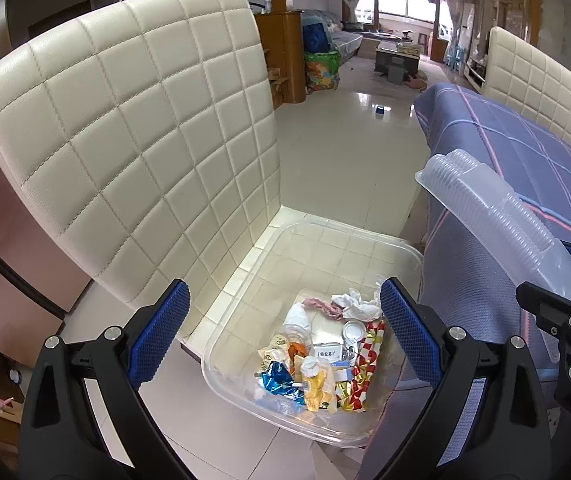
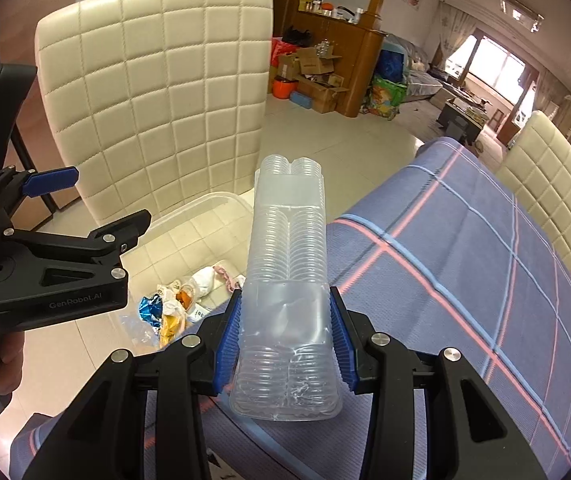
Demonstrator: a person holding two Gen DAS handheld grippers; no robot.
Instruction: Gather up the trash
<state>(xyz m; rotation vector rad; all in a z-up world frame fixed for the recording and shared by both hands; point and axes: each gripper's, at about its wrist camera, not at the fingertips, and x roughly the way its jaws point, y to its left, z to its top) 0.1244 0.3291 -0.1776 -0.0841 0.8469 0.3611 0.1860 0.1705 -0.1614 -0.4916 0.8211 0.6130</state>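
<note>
A clear plastic bin (image 1: pixel 221 360) (image 2: pixel 205 200) rests on the seat of a cream quilted chair (image 1: pixel 133 120). Inside lies mixed trash (image 1: pixel 317 360) (image 2: pixel 173 304): foil wrappers, crumpled tissue, ribbon and a small can. My left gripper (image 1: pixel 285 292) (image 2: pixel 109 196) hovers over the bin, open, with nothing between its blue pads. My right gripper (image 2: pixel 285 298) (image 1: pixel 565 276) is shut on a clear ribbed plastic tray (image 2: pixel 289 248) (image 1: pixel 497 216). The tray sticks out past the table edge toward the bin.
A table under a blue plaid cloth (image 1: pixel 505 140) (image 2: pixel 465 260) stands right of the chair. A second cream chair (image 2: pixel 553 200) is behind it. Beyond are glossy floor tiles (image 1: pixel 345 140), a wooden cabinet (image 2: pixel 361 60) with cardboard boxes and bags, and a living room.
</note>
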